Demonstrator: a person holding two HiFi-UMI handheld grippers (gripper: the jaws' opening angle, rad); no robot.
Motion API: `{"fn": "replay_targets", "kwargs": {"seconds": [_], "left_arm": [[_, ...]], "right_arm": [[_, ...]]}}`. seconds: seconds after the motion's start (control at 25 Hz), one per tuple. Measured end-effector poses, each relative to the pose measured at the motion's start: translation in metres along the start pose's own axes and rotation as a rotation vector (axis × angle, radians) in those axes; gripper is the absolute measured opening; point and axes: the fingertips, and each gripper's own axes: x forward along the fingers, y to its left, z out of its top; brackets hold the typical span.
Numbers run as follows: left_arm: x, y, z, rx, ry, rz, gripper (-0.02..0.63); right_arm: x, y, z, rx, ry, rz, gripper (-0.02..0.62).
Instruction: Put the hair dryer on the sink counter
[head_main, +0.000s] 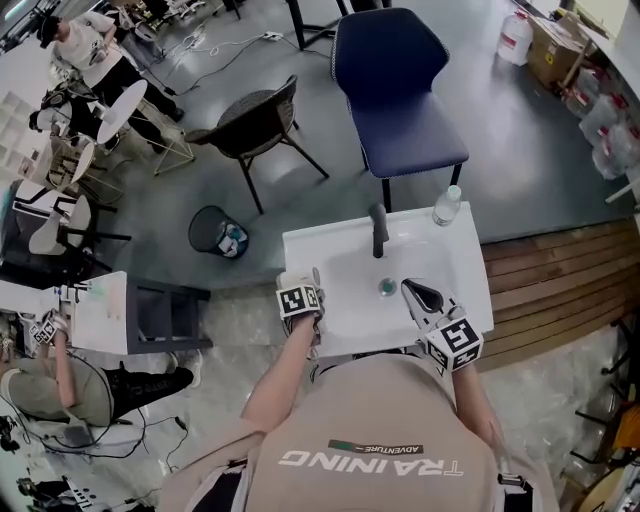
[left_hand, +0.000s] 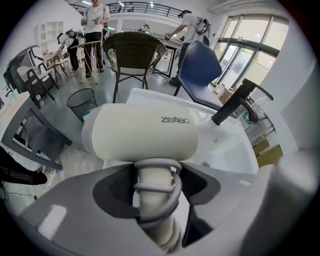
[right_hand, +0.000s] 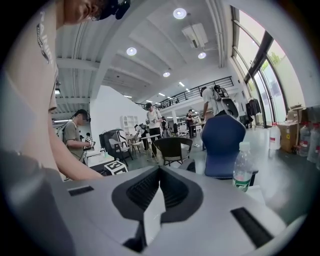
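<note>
Squarely, left claw (left_hand: 156, 172) pinching hair dryer (left_hand: 145, 131) handle, barrel just beyond jaws, above sink (left_hand: 227, 147).

Large open lab hall, free-standing white sink bench (head_main: 472, 272) beneath the left hand-held gripper (left_hand: 156, 172), set on a timber platform (head_main: 560, 275), beyond it loose chairs (head_main: 400, 90), floor cables (head_main: 228, 45), people wearing recording rigs (head_main: 95, 45), mezzanine railing (left_hand: 135, 6), tall windows (left_hand: 242, 52).
</note>
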Motion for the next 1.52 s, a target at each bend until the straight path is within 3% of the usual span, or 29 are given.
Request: {"fn": "replay_targets", "kwargs": {"seconds": [0.36,0.64,0.84,1.16,1.52], "left_arm": [[-0.002,0.018,-0.003,0.044,0.005,0.092,0.249],[-0.001,0.015,-0.004,0.116,0.027,0.112,0.249],[0.005,0.017,-0.007,0.101,0.019,0.161,0.249],[0.002,0.012,-0.009,0.131,0.018,0.124,0.263],[-0.015,0.005,-0.004,0.194,-0.043,0.11,0.305]], "right_arm": [[-0.006,0.001,-0.007,0.01,0.004,0.004,0.006],[-0.011,-0.005,-0.009,0.023,0.001,-0.01,0.006],[-0.012,-0.006,-0.009,0.026,0.0,-0.006,0.006],[-0.008,-0.004,-0.012,0.025,0.017,0.008,0.006],[-0.002,0.001,-0.017,0.014,0.041,0.036,0.006]]}}
